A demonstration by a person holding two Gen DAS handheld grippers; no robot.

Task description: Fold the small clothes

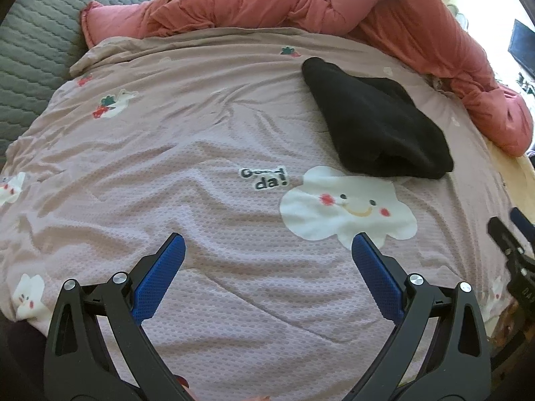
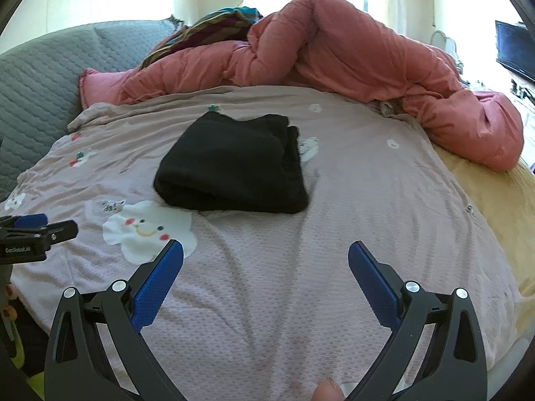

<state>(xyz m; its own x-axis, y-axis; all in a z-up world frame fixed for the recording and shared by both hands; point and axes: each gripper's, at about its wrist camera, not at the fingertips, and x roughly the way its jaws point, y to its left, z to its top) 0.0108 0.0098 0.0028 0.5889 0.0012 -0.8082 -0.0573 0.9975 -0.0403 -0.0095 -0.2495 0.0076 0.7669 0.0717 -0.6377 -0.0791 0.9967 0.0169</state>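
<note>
A black garment point(image 1: 378, 123) lies folded into a compact bundle on the pink printed bedspread point(image 1: 200, 167), far right in the left wrist view. The same black garment point(image 2: 234, 163) sits centre-left in the right wrist view. My left gripper point(image 1: 267, 244) hovers open over bare bedspread, well short of the garment, nothing between its blue pads. My right gripper point(image 2: 265, 250) is also open and empty, nearer than the garment and a little to its right. Each gripper shows at the other view's edge: the right gripper point(image 1: 511, 234) and the left gripper point(image 2: 33, 230).
A crumpled salmon-pink duvet point(image 2: 351, 53) is heaped along the far and right sides of the bed. A grey quilted headboard point(image 1: 36, 43) rises at the left. A yellow sheet point(image 2: 495, 200) shows at the right edge. A fingertip point(image 2: 329, 391) shows at the bottom.
</note>
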